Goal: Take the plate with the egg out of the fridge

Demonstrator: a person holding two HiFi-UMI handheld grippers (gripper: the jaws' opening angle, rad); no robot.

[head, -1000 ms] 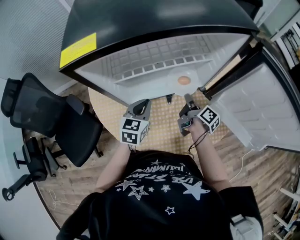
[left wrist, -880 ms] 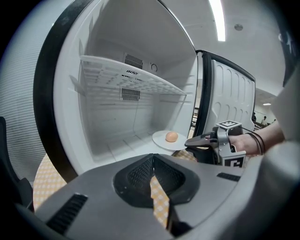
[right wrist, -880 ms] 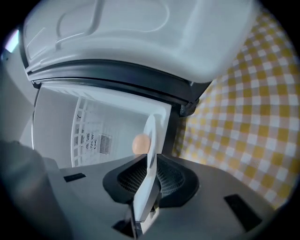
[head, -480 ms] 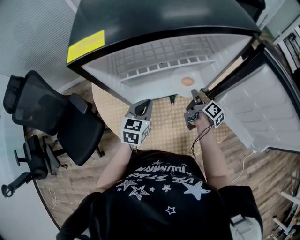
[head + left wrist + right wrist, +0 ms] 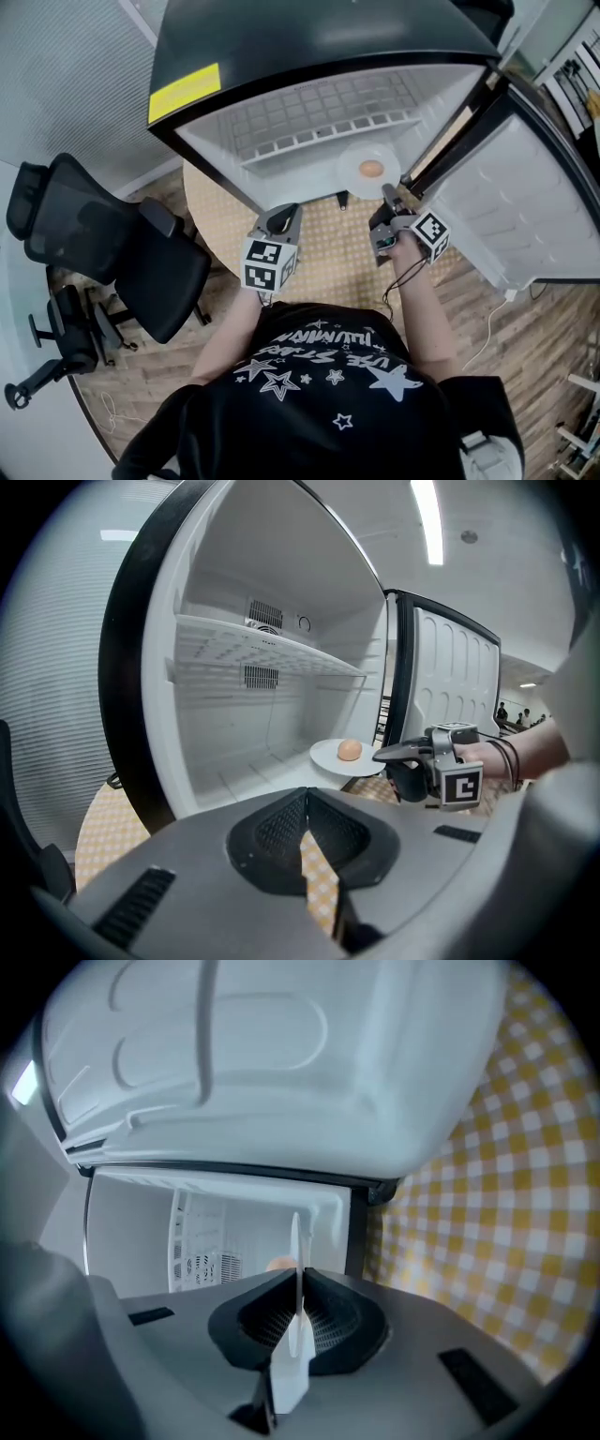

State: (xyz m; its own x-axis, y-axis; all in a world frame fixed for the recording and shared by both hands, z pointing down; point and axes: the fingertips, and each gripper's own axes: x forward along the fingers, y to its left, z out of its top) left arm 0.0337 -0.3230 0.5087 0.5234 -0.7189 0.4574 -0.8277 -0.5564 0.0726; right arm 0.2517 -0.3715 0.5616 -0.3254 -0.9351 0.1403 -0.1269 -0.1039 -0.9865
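A white plate (image 5: 352, 161) with a brown egg (image 5: 371, 169) sits at the front right of the open fridge's floor (image 5: 281, 155). My right gripper (image 5: 388, 194) is shut on the plate's near rim; its jaws have just been closing, with the rim between them. In the right gripper view the rim (image 5: 294, 1237) stands edge-on between the pads (image 5: 323, 1312), with the egg (image 5: 279, 1264) peeking behind. The left gripper view shows the plate (image 5: 328, 757), the egg (image 5: 349, 750) and the right gripper (image 5: 386, 754). My left gripper (image 5: 279, 210) hangs shut and empty over the table, left of the plate.
The fridge stands on a round table with a yellow checked cloth (image 5: 328, 239). Its door (image 5: 525, 206) is swung open at the right, close beside my right hand. A wire shelf (image 5: 272, 649) spans the fridge above the plate. A black office chair (image 5: 103, 244) stands left of the table.
My right gripper has moved up to the fridge's front edge and shut on the plate's rim. The left gripper has stayed where it was.
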